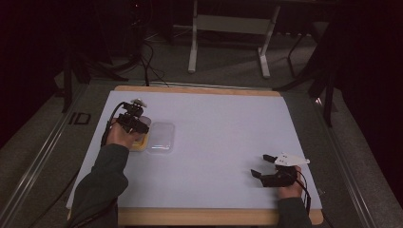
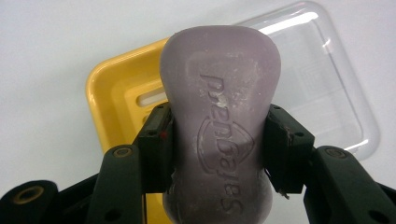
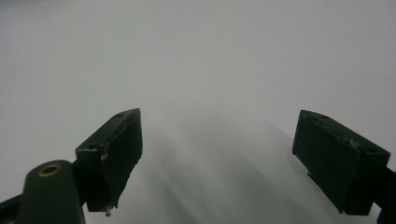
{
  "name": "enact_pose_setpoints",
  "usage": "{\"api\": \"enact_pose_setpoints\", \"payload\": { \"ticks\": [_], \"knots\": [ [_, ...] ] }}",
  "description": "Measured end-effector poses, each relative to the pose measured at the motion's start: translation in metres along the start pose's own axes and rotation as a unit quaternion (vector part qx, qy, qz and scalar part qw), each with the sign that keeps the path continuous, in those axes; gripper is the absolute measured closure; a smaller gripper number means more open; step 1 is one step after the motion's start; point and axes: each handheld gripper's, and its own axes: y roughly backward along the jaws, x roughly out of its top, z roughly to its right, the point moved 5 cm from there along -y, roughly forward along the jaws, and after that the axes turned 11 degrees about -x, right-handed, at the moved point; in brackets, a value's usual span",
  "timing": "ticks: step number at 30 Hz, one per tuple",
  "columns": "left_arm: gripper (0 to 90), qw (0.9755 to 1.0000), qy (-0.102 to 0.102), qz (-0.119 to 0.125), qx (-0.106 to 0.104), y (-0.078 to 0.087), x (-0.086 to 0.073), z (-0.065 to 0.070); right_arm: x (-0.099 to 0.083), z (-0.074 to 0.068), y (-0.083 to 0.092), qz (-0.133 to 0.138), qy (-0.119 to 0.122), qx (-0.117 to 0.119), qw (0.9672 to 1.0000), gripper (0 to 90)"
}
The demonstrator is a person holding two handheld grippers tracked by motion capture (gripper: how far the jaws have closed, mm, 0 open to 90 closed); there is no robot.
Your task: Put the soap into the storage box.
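A lilac soap bar stands lengthwise up the middle of my left gripper view, its long axis running from the bottom edge toward the top of the frame, the broader rounded end uppermost. My left gripper is clamped on it, the two black pads pressing its narrow waist from either side. The bar looks matte and waxy, scuffed white in places, with embossed lettering that reads upside down from here. Behind it, left of centre, lies a glossy yellow soap dish with slots in its floor; a clear plastic lid with rounded corners sits just beside it at upper right. In the high view, left of centre, I see both resting on a pale sheet covering a wood-edged table, dark grey carpet beyond. At lower right, my right gripper hovers with its jaws wide apart, nothing between them.
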Motion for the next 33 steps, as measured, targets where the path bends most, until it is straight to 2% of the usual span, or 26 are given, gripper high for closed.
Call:
{"api": "enact_pose_setpoints", "payload": {
  "ticks": [10,16,24,33],
  "knots": [
    [50.1,0.9996,0.027,-0.005,0.003,-0.003,-0.002,-0.009,0.0,0.0,0.0,-0.002,0.001,-0.001,1.0,15.6],
    [50.1,0.9989,0.042,-0.01,0.019,-0.008,-0.006,-0.017,0.0,-0.001,0.0,-0.002,0.001,-0.001,1.0,15.6],
    [50.0,0.9982,0.052,-0.026,0.013,-0.019,-0.01,-0.019,0.0,-0.001,0.0,-0.002,0.001,-0.002,1.0,15.6],
    [50.0,0.9963,0.071,-0.045,0.02,-0.031,-0.015,-0.025,0.0,-0.001,0.0,-0.003,0.001,-0.002,1.0,15.6]
  ]
}}
